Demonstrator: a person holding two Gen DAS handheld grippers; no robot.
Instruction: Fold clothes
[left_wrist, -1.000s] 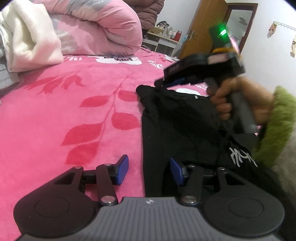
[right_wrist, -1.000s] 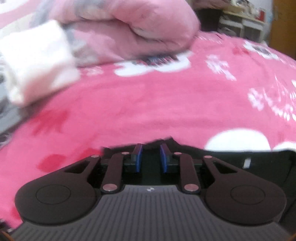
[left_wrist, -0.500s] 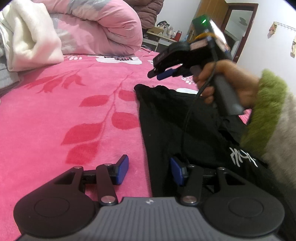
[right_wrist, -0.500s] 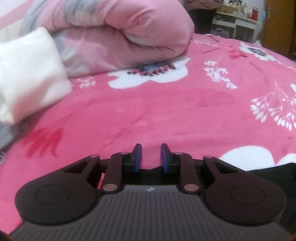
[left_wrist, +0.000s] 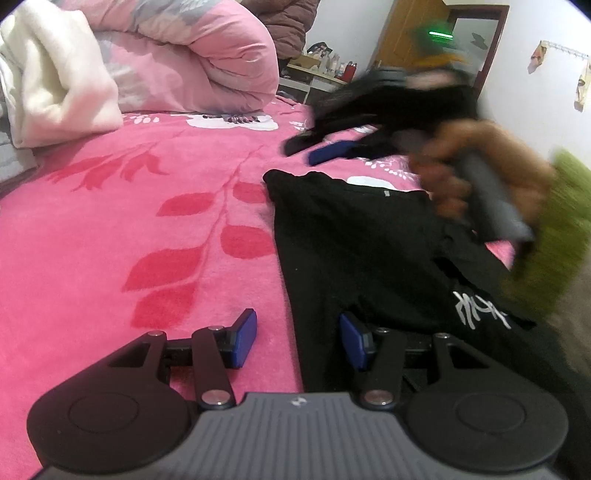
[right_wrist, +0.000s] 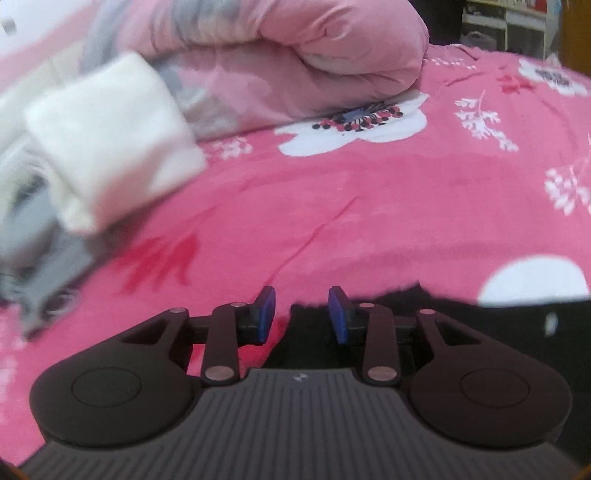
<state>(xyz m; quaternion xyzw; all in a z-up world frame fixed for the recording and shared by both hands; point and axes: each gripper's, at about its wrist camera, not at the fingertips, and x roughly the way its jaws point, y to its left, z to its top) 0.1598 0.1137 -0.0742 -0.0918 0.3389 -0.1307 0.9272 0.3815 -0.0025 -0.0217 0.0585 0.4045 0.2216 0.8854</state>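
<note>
- Left wrist view: my left gripper (left_wrist: 297, 341) is spread wide and holds nothing. Its flat blue pads (left_wrist: 244, 338) sit on black hinged links, one over the bedspread, the other over cloth.
- The black T-shirt (left_wrist: 354, 254) lies flat on the fleecy pink bedspread (left_wrist: 122, 221), and its left edge runs between my left fingers. The cloth is matte and smooth, with a white scrawled print (left_wrist: 480, 312) near the right side and a small label at the collar.
- The bedspread is plush, printed with red leaf sprays and white flowers.
- My right gripper (left_wrist: 325, 147) hovers above the far end of the shirt, blurred, and one blue pad shows. My right hand (left_wrist: 476, 173) wraps its grey handle, with a fuzzy green sleeve cuff (left_wrist: 554, 229) behind.
- At the far edge of the bed lie a rolled, puffy pink quilt (left_wrist: 192, 62) and a folded cream blanket (left_wrist: 55, 81).
- Right wrist view: my right gripper (right_wrist: 302, 314) stands parted and empty, just over the jagged black corner of the T-shirt (right_wrist: 461, 317).
- Beyond lie the quilt (right_wrist: 295, 55), the soft white blanket (right_wrist: 107, 155) and some grey cloth (right_wrist: 37, 258), all blurred.
</note>
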